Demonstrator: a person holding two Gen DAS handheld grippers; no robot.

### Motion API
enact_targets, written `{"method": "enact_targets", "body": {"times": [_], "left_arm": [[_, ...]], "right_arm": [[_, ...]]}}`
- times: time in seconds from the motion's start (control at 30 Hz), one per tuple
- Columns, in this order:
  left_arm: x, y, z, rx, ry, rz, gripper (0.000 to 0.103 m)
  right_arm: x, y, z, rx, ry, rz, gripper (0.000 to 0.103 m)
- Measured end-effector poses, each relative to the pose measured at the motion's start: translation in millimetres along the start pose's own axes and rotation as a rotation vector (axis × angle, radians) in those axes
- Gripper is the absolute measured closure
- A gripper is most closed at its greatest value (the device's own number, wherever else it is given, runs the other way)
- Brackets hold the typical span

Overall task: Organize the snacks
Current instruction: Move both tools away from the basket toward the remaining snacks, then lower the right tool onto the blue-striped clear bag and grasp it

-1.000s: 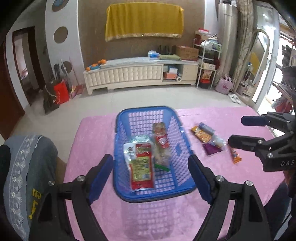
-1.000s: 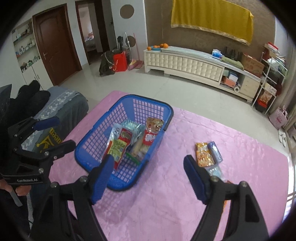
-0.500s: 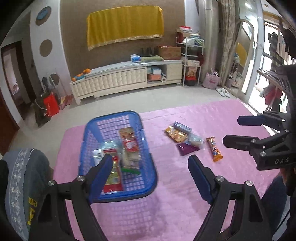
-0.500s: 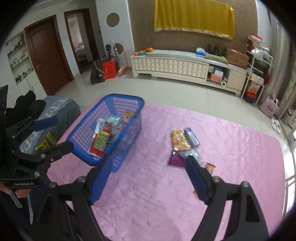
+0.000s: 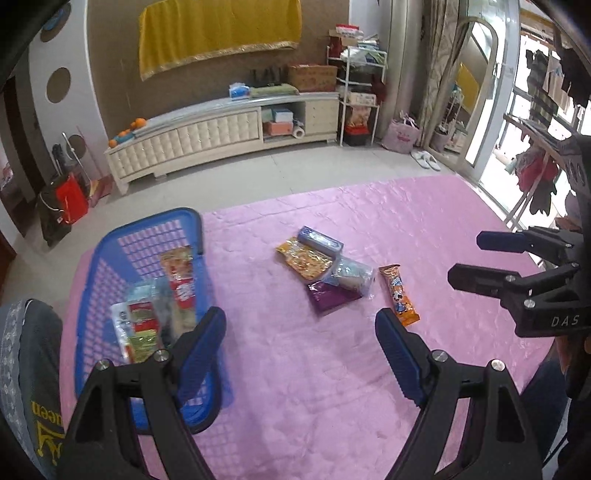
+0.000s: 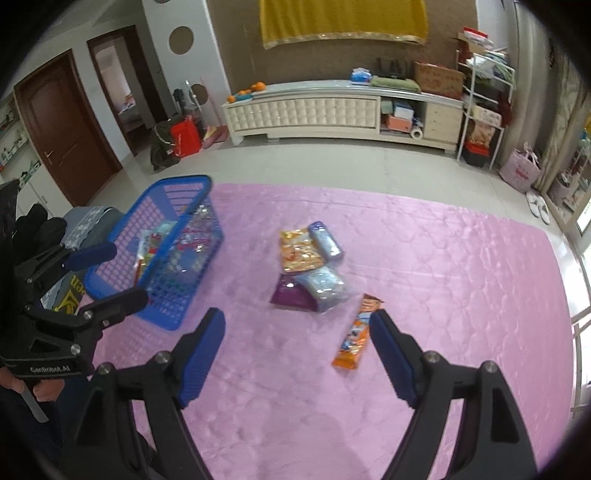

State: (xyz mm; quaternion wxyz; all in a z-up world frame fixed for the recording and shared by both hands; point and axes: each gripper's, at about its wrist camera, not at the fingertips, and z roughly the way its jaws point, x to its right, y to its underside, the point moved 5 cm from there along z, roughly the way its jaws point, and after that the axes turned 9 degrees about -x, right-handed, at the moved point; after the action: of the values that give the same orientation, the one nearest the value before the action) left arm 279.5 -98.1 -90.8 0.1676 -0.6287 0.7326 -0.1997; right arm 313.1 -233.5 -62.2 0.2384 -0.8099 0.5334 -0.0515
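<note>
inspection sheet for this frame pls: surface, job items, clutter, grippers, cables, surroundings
Surface: pink cloth covers the table, wrinkled.
Job's things: blue basket at left, holding several snack packs. Loose on the cloth: orange bag, blue pack, clear pack overlapping a purple pack, orange bar lying apart.
Clutter: nothing seen on the cloth besides snacks.
Grippers: left gripper open, empty; right gripper open, empty, orange bar beside its right finger.
Cables: nothing seen.
Surroundings: white cabinet with a yellow cloth above, brown door, slippers on the floor.
</note>
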Motion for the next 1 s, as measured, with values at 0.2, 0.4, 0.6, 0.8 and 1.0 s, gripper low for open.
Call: {"method": "enact_targets", "body": {"times": [0.2,0.4,0.6,0.8,1.0], "left_arm": [[6,-16,31,-0.034,-0.003,-0.011,0.022],[7,-24,64,-0.068,-0.016,-0.009,0.022],[13,-28,92,-0.062,-0.043,-0.015,0.022],[15,-21,122,-0.103,-0.043,-0.016,0.022],[13,-13,145,-0.144,-0.033,-0.008,0.022]], "right_arm": [[22,-7,24,-0.027,-0.010,-0.004,0.019],[40,-12,58,-0.050,-0.030,-0.036,0.019],[48,-18,101,-0.092,-0.045,-0.108,0.019],[51,-22,133,-0.135,-0.101,-0.154,0.019],[42,-31,152,-0.148,-0.126,-0.230,0.019]]}}
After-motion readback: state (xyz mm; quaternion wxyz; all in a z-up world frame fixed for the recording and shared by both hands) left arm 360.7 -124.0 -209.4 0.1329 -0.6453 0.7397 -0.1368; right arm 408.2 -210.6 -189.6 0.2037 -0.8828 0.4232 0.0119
